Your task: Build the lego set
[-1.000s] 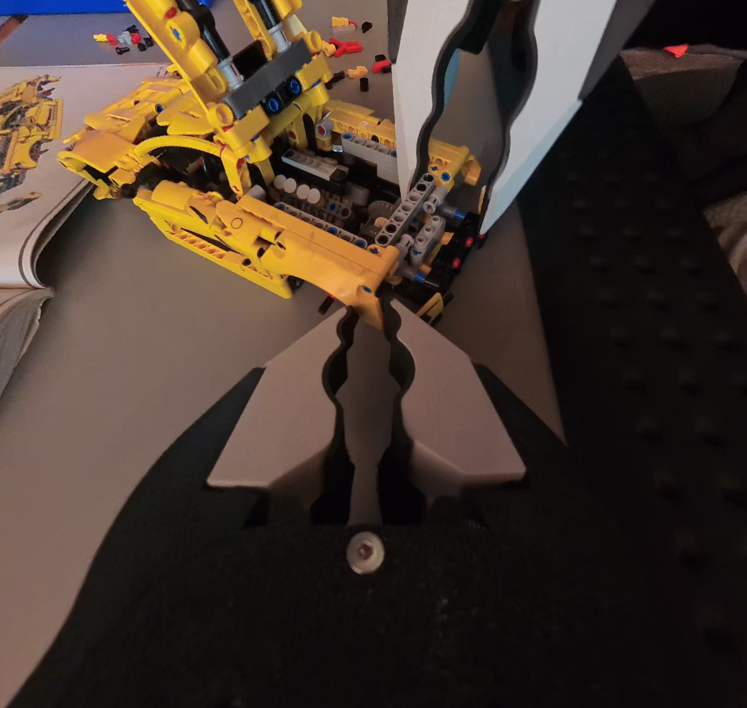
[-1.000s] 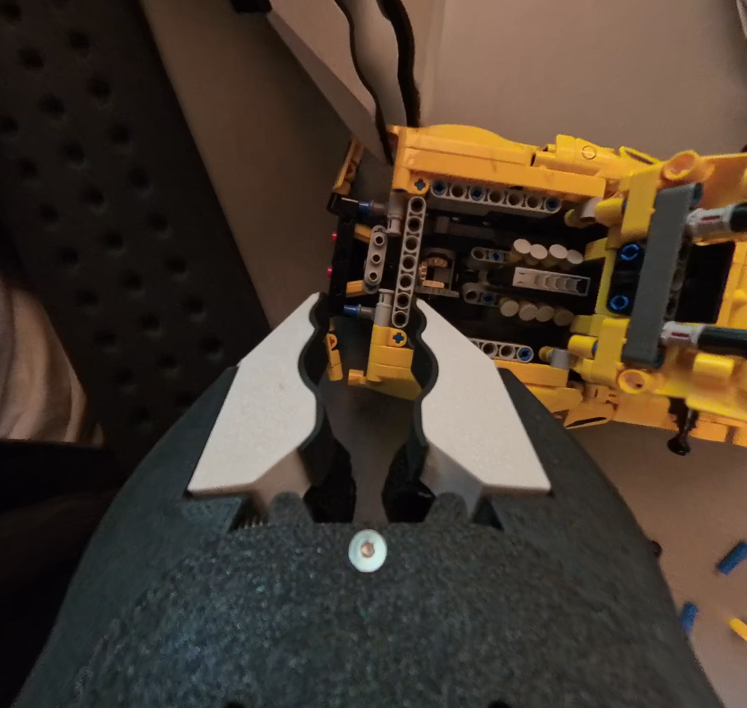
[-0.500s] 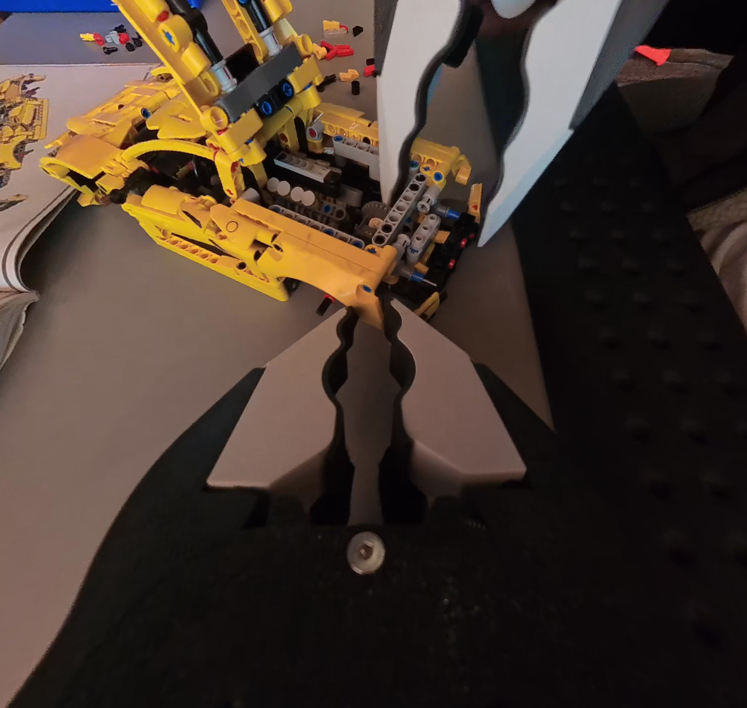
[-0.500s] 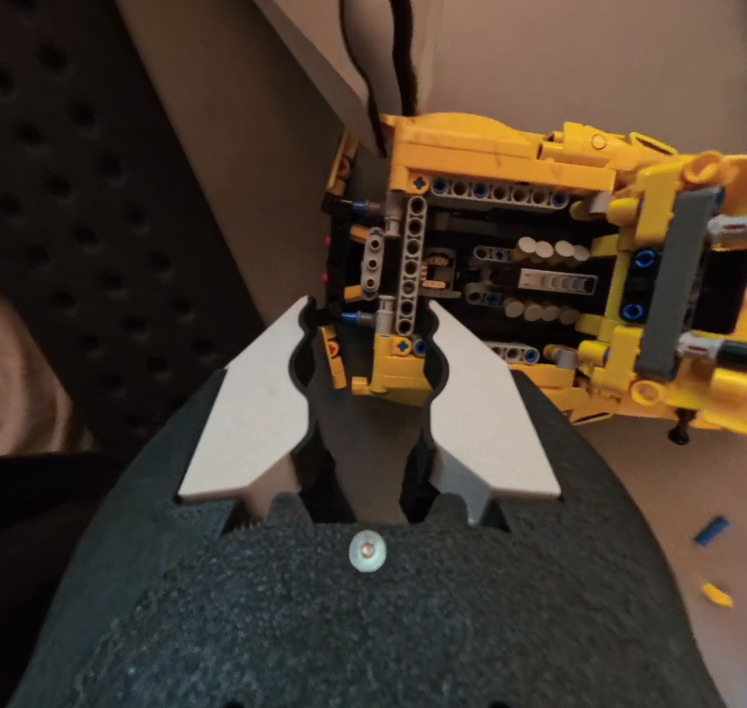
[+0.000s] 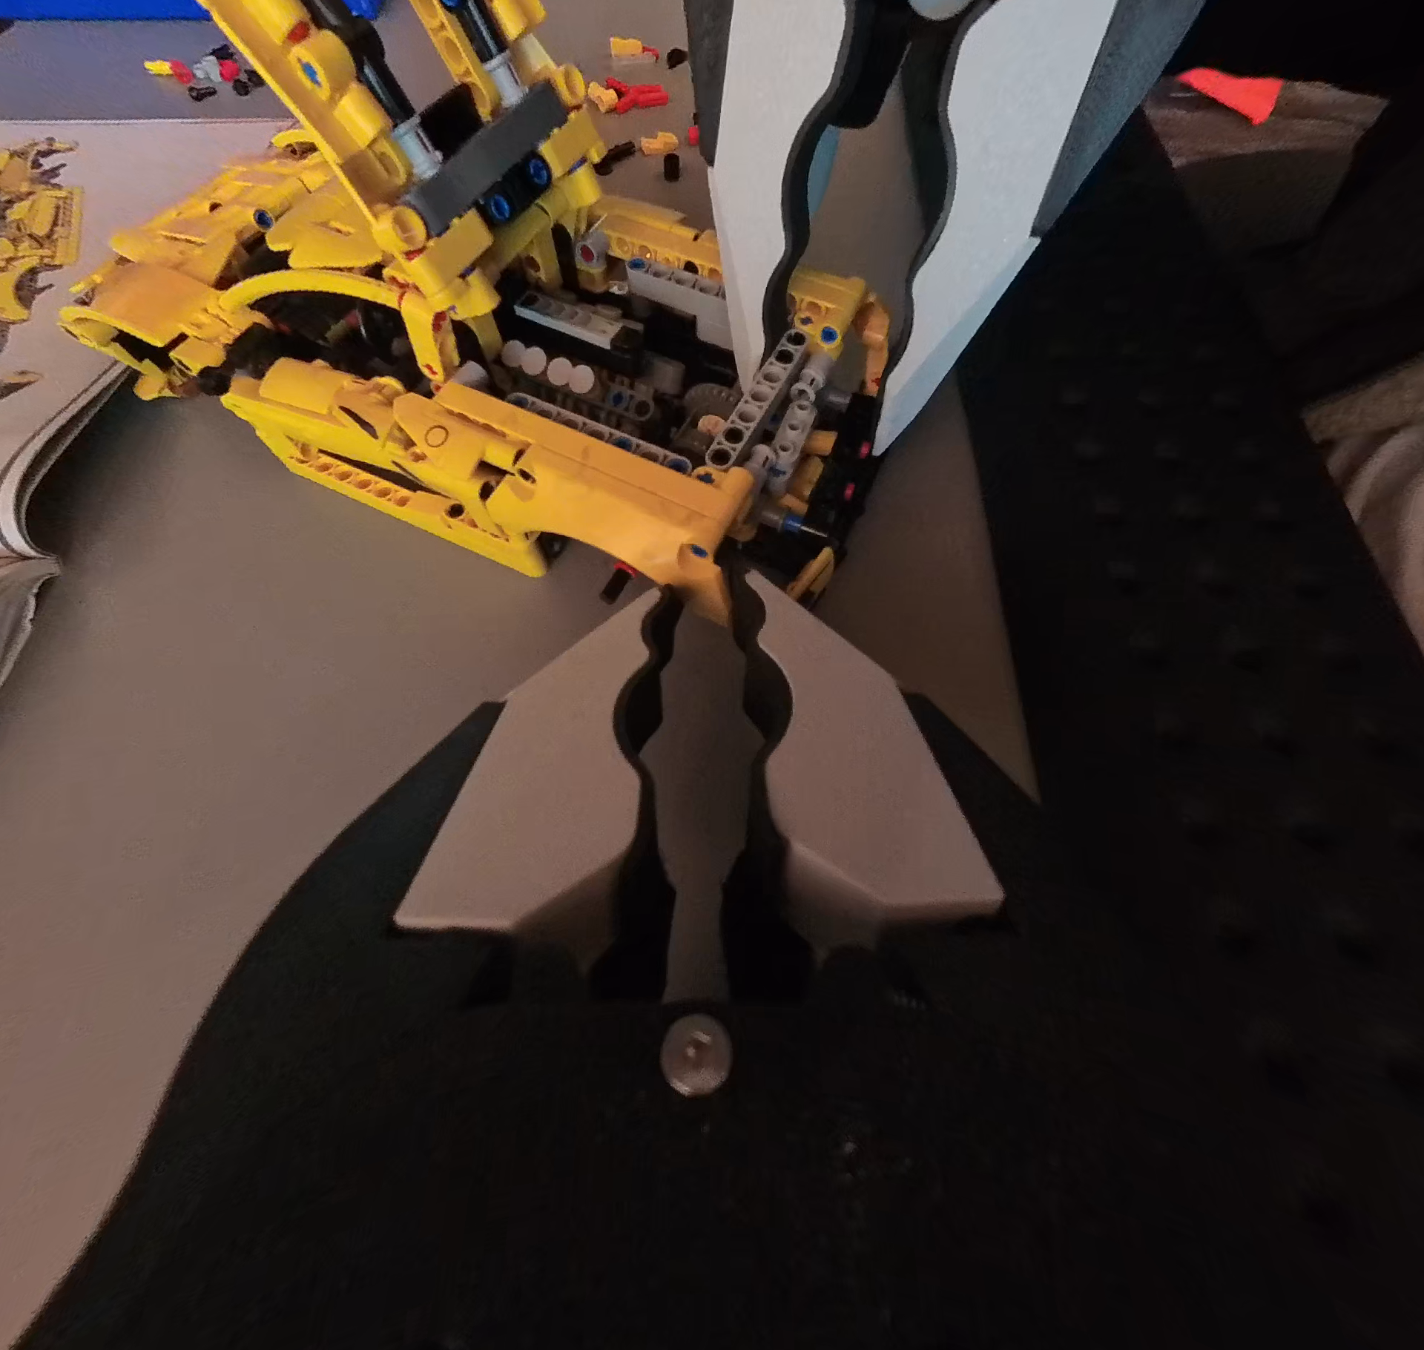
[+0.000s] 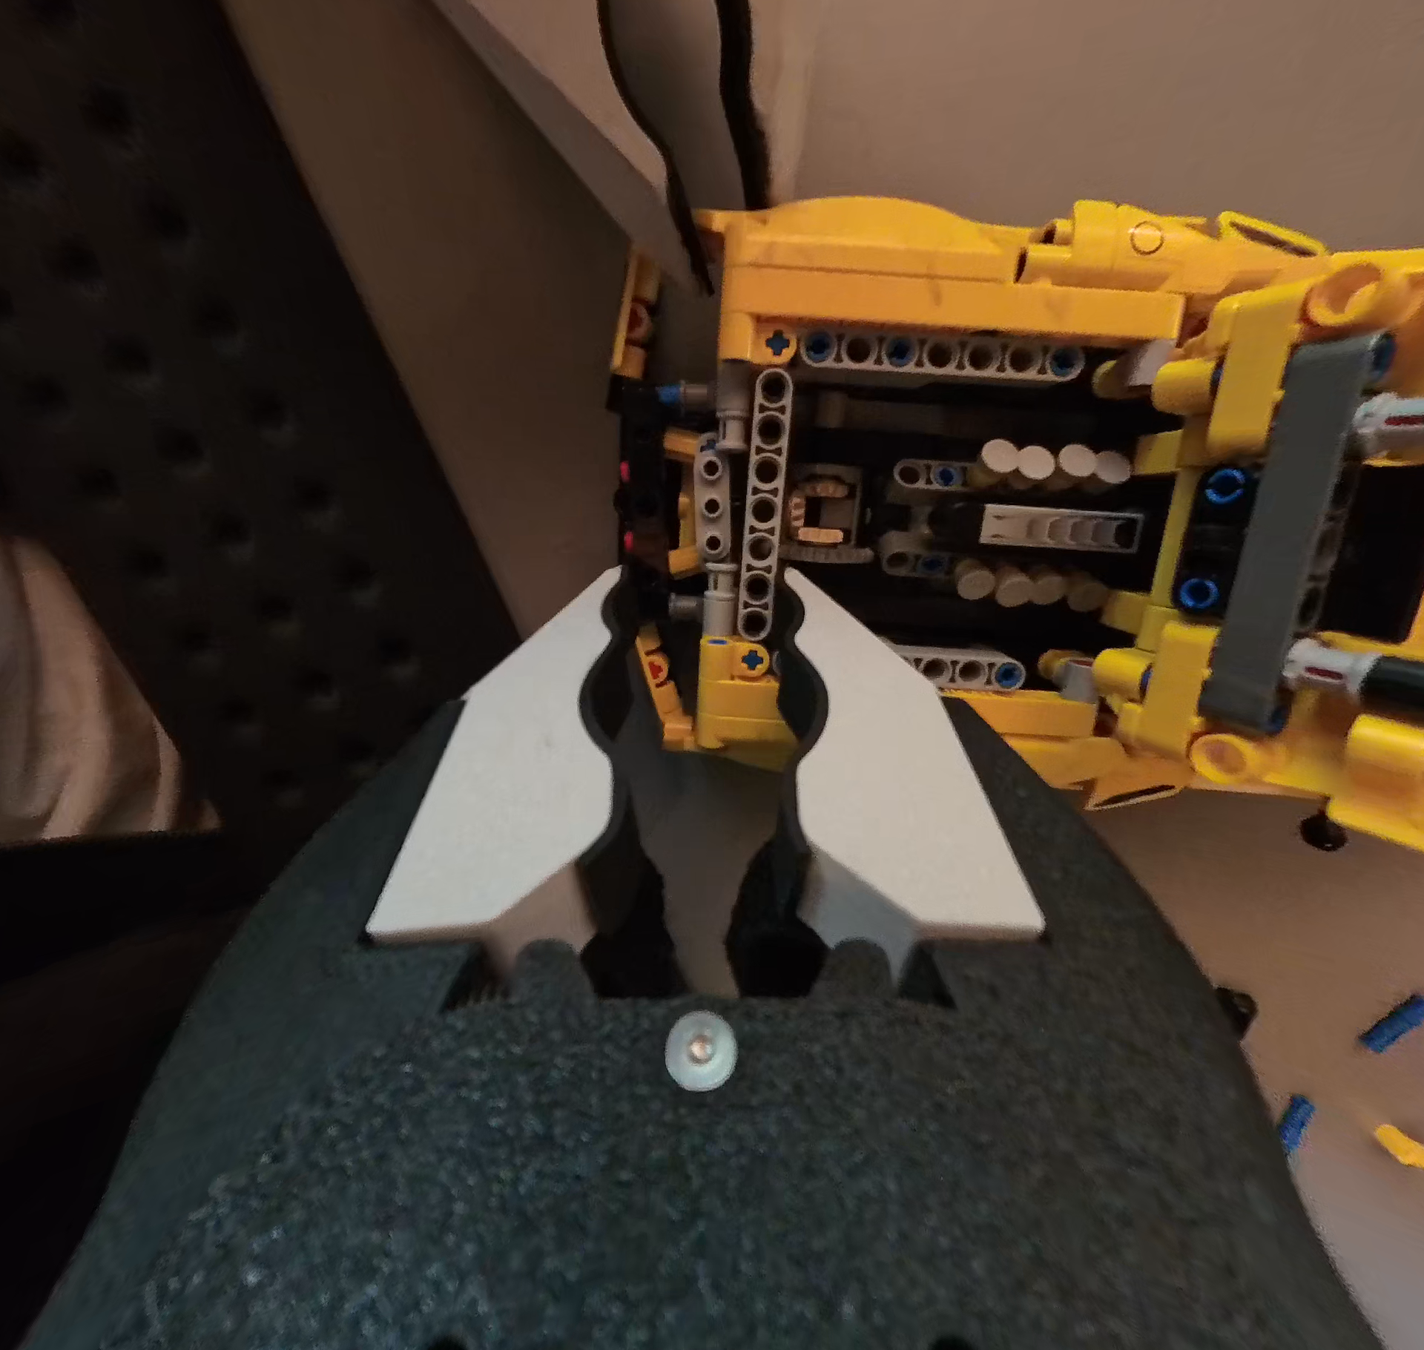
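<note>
**Both grippers brace the rear of the yellow model**

Your left gripper (image 5: pixel 705 604) is pinched onto the near rear corner of the yellow lego model (image 5: pixel 478 419), which stands on the tan table (image 5: pixel 193 696) straight ahead of its fingertips. This grip likely steadies the body.

Your right gripper (image 6: pixel 713 677) straddles the opposite rear corner block (image 6: pixel 732 704). Its right finger touches the block; a small gap shows at the left finger, so it looks part-closed, not yet clamped. Just beyond its tips runs a grey holed beam (image 6: pixel 763 504), probably the area being worked on.

Loose small pieces (image 5: pixel 632 91) lie beyond the model, and an instruction booklet (image 5: pixel 46 249) sits to the left gripper's far left.
</note>
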Tool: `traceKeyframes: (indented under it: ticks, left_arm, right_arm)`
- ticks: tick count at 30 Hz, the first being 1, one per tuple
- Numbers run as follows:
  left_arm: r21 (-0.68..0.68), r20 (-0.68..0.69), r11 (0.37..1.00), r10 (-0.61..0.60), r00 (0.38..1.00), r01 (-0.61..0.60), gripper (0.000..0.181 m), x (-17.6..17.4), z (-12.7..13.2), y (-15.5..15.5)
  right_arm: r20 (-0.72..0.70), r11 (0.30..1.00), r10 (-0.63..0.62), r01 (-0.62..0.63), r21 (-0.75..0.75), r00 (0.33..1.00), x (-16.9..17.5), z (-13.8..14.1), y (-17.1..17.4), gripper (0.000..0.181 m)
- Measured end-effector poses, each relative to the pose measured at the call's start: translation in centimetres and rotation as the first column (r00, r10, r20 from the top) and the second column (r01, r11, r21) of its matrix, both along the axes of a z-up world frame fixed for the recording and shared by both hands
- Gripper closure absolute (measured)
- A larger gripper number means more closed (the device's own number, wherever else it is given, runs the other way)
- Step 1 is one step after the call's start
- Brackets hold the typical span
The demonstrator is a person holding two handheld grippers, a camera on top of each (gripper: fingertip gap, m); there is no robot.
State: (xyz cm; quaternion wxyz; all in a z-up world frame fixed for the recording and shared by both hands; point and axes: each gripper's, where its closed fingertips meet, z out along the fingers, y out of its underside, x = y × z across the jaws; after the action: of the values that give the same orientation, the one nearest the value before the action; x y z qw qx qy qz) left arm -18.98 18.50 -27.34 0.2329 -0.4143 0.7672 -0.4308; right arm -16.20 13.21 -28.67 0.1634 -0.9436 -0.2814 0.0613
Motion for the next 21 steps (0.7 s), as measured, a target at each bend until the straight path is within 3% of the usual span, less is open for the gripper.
traceKeyframes:
  ticks: [5, 8, 11, 21]
  left_arm:
    - [-0.001, 0.001, 1.0, -0.003, 1.0, 0.003, 0.167, 0.0, 0.0, 0.0]
    - [-0.004, -0.001, 1.0, -0.004, 1.0, 0.004, 0.167, 0.0, 0.0, 0.1]
    - [-0.002, 0.0, 1.0, -0.004, 1.0, 0.004, 0.167, 0.0, 0.0, 0.1]
    - [-0.005, -0.002, 1.0, -0.003, 1.0, 0.003, 0.167, 0.0, 0.0, 0.2]
  right_arm:
    - [0.062, 1.0, 0.0, -0.001, 0.028, 0.998, 0.2, 0.9, 0.4, 0.134]
    - [-0.072, 0.99, -0.051, 0.06, 0.131, 0.996, -1.3, 2.8, 2.2, 0.133]
    - [-0.043, 0.99, -0.073, 0.078, 0.122, 0.996, -1.1, 0.9, 2.9, 0.127]
    - [-0.023, 0.981, -0.025, 0.029, 0.192, 0.999, -2.0, 0.7, 3.9, 0.145]
